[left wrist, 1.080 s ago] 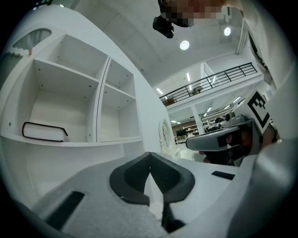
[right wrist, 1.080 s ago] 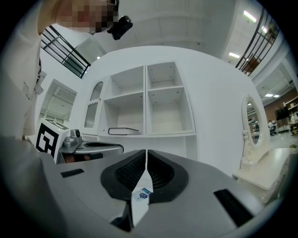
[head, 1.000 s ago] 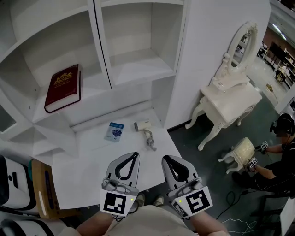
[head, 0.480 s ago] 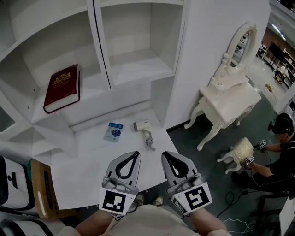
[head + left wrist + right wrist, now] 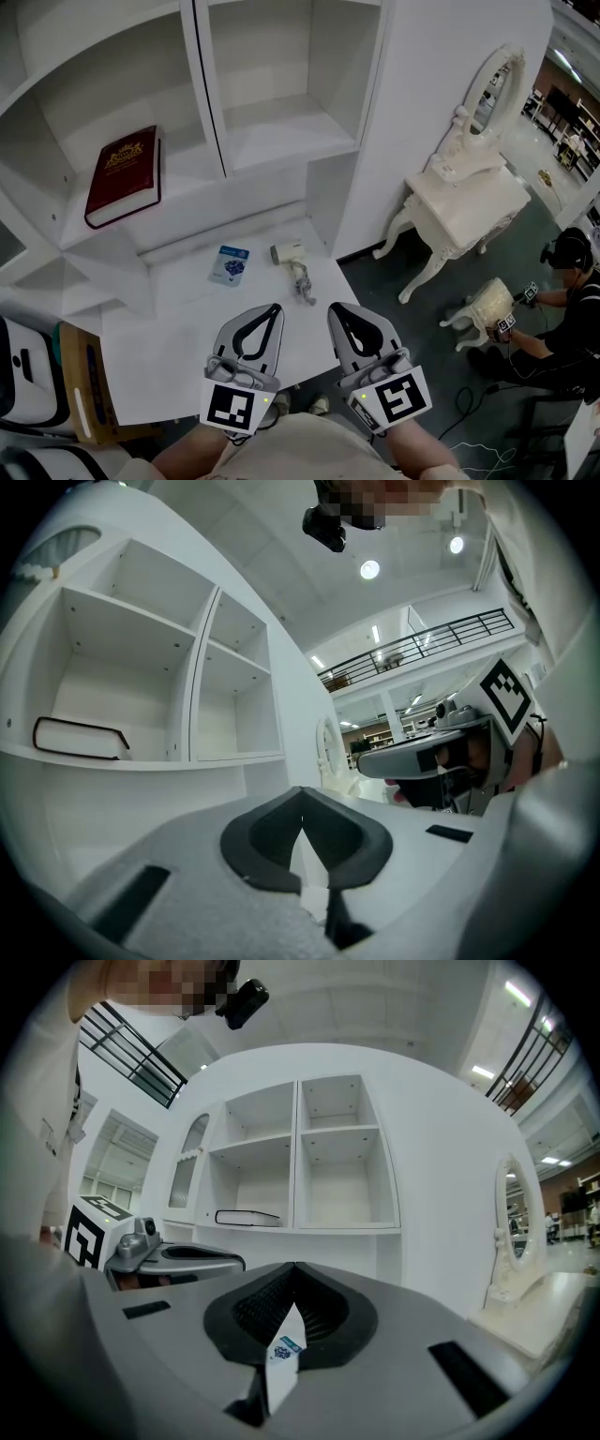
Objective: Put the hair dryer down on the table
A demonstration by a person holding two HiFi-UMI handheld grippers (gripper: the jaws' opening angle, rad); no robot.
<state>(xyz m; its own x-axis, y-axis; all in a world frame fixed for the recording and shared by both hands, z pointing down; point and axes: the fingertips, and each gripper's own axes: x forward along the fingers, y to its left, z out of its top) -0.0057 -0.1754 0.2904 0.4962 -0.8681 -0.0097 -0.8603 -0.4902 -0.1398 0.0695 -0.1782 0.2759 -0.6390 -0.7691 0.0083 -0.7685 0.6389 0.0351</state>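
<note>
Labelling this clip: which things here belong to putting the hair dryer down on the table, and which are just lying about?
Job: hair dryer, lying on the table; left gripper and right gripper, both shut and empty.
Lying about: blue packet on the table; red book on a shelf; dressing table.

Left gripper (image 5: 273, 310) and right gripper (image 5: 336, 310) side by side, level, jaws closed, empty.

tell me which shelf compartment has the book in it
The lower-left compartment, left of the divider: the dark red book lies flat there; the others look empty.
</note>
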